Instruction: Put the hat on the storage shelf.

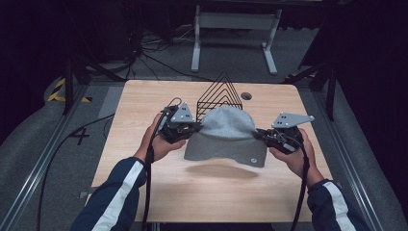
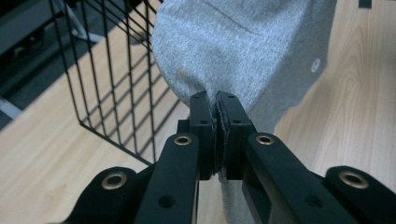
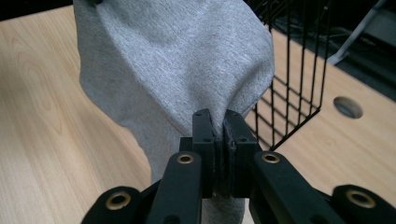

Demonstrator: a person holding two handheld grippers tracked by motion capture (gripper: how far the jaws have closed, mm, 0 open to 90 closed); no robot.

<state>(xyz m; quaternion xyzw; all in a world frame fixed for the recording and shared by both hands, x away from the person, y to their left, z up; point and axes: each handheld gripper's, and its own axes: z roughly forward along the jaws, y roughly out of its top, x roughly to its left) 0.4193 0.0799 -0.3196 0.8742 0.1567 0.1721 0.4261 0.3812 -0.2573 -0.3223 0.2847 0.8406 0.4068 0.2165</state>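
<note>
So both grippers are clamping down on the same piece of fabric here. The left gripper (image 2: pixel 215 100) is pinching the grey garment (image 2: pixel 243 46) with its jaws squeezed tight, cloth wedged right between them, and the right gripper (image 3: pixel 217 116) is doing the same on the opposite edge, jaws closed on a fold of it. In the high view the left gripper (image 1: pixel 188 129) and right gripper (image 1: pixel 263 134) are holding the garment (image 1: pixel 226 137) stretched between them, and it's hanging just above the table (image 1: pixel 144 103), judging by the shadow underneath.

Going outward from the jaws: the cloth is bulging up and away from each pinch, and the black wire rack (image 1: pixel 220 94) is sitting just beyond it, on the far side from the hands. From the left gripper's camera the rack (image 2: pixel 116 79) is off to the left of the jaws and close to the fabric; from the right gripper's it's off to the right (image 3: pixel 294 70).

My guess is the step is carrying or spreading the garment, maybe toward that rack. To do it well I'd be keeping both pinches firm and moving the hands together at the same height, so the cloth isn't slipping out of one side. I'd also be watching the far edge, since loose fabric could snag on the wires if it's dragged across instead of lifted over.
</note>
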